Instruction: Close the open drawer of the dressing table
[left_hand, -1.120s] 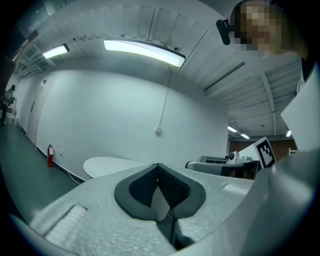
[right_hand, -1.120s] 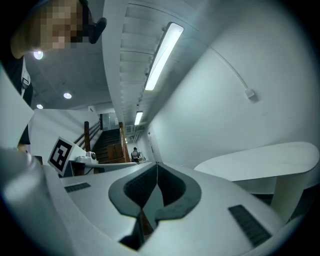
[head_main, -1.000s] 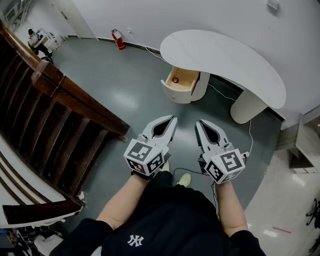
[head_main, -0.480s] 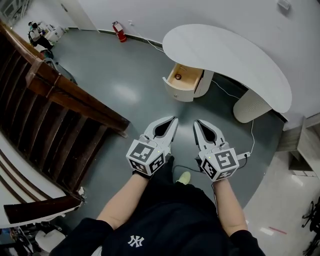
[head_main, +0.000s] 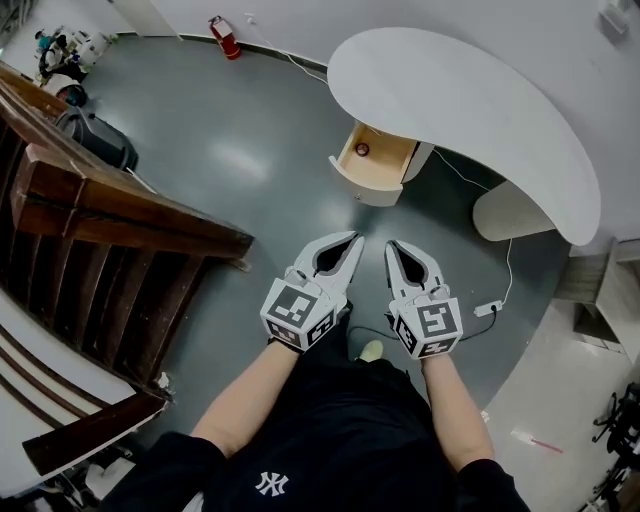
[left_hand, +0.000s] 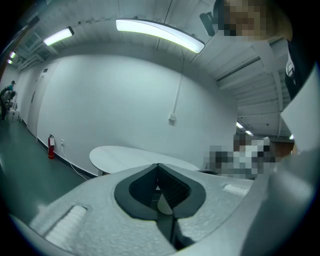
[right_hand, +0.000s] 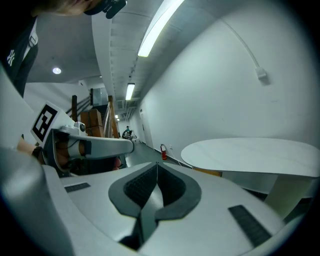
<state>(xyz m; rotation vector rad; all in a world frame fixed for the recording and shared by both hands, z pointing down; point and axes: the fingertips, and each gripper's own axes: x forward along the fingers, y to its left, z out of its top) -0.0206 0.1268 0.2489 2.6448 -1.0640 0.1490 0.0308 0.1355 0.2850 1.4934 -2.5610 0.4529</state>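
Observation:
The white kidney-shaped dressing table (head_main: 470, 110) stands ahead against the wall. Its wooden drawer (head_main: 378, 163) is pulled out toward me, with a small dark round thing (head_main: 362, 150) inside. In the head view my left gripper (head_main: 355, 240) and right gripper (head_main: 392, 246) are held side by side in front of my body, well short of the drawer. Both are shut with nothing between the tips. The tabletop (left_hand: 135, 157) shows beyond the left gripper (left_hand: 158, 165), and the tabletop (right_hand: 255, 155) lies past the right gripper (right_hand: 157, 164) at right.
A dark wooden stair railing (head_main: 110, 230) runs along the left. A red fire extinguisher (head_main: 222, 35) stands by the far wall. A white cable with a plug (head_main: 487, 308) trails on the grey floor (head_main: 250, 150) right of my hands. A dark bag (head_main: 95, 140) lies near the railing.
I have come closer to the table: the drawer and tabletop sit lower and larger in the head view. Both grippers stay shut, and side by side.

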